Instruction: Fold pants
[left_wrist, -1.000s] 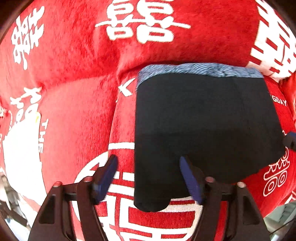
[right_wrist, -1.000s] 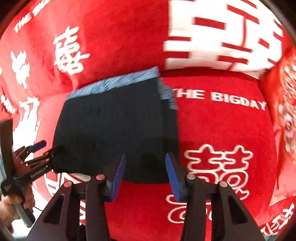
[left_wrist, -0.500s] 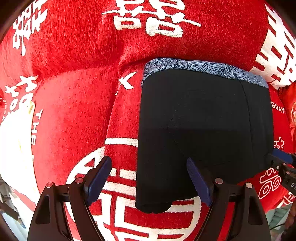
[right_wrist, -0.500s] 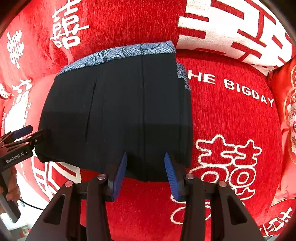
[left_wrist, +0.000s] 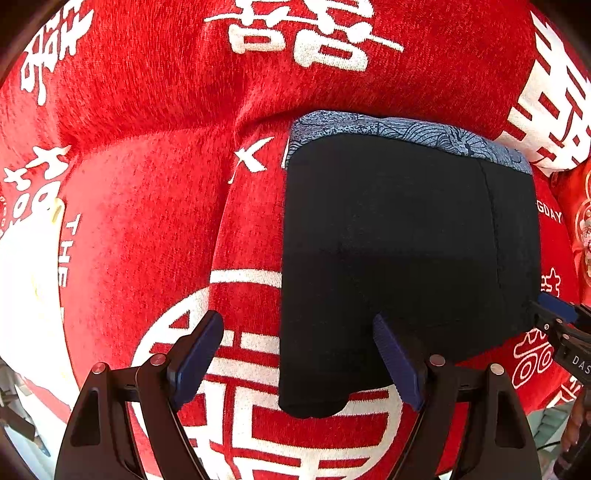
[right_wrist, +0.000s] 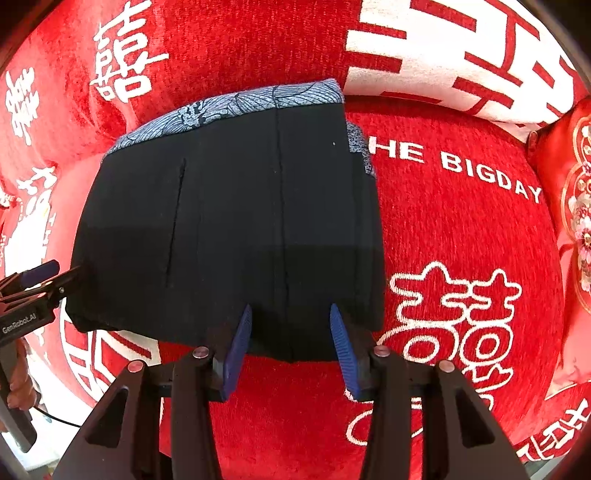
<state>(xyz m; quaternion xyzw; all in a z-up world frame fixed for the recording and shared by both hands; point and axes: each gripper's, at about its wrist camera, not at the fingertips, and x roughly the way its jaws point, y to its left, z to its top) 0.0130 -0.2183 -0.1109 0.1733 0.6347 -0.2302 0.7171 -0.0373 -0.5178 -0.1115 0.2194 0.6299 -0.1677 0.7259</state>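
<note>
The black fabric pants with a blue-grey patterned waistband (left_wrist: 402, 258) lay flat, already folded into a compact, roughly square bundle, on a red plush sofa cover printed with white characters and the words "THE BIGDAY" (right_wrist: 461, 229). The waistband edge lay on the far side from both tools, against the back cushion, and the plain black hem edge lay nearest them. The left gripper (left_wrist: 299, 358) pointed down over the bundle's near left corner, its blue pads spread wide: one pad stood over bare red cover, just outside the bundle's left edge, the other over the black cloth, and neither pressed on it. The right gripper (right_wrist: 291, 343) pointed down at the near hem, close to the right corner, with its jaws apart but narrower; they had just been opening a little further, with the hem edge seen between the pads but not pinched. Each tool therefore sat at its own end of the near edge, neither nearer than the other. The coming move seemed to turn on that line: the near edge ran left to right between the two tools, so any further fold would probably carry it away from them, toward the waistband. Whether another fold was needed could not be told.
</note>
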